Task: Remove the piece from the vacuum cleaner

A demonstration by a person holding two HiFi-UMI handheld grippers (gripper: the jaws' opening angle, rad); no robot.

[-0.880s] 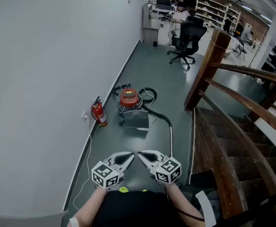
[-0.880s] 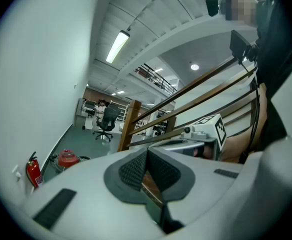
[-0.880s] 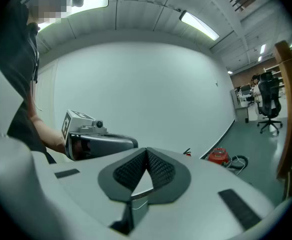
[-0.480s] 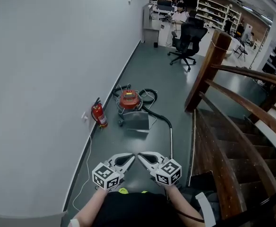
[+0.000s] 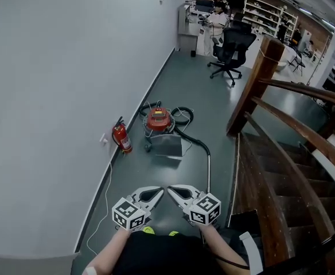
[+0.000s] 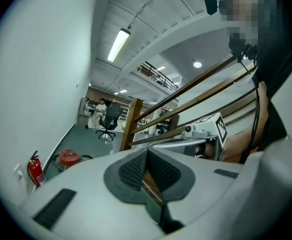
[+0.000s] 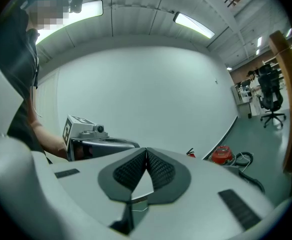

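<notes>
Both tools are up in front of me, side by side, tips angled toward each other. My left gripper [image 5: 158, 191] has its jaws pressed tight together with nothing between the pads, and my right gripper [image 5: 172, 189] is the same, closed and empty. The vacuum [image 5: 158, 120], a small round one with a red top, sits on the floor [image 5: 184, 90] ahead, well apart from both tools. It is close to the wall [image 5: 70, 67] and just right of a red extinguisher [image 5: 121, 137]. A grey flat part [image 5: 166, 146] rests against its near side. Its black hose [image 5: 193, 139] loops behind the body and sweeps out to the right, where it joins a metal tube [image 5: 209, 171] that lies along the floor toward me. A white cable [image 5: 105, 193] trails along the foot of the wall. On my right a wooden rail [image 5: 305, 130] runs beside stairs, and an office chair [image 5: 232, 47] stands far down the corridor.
</notes>
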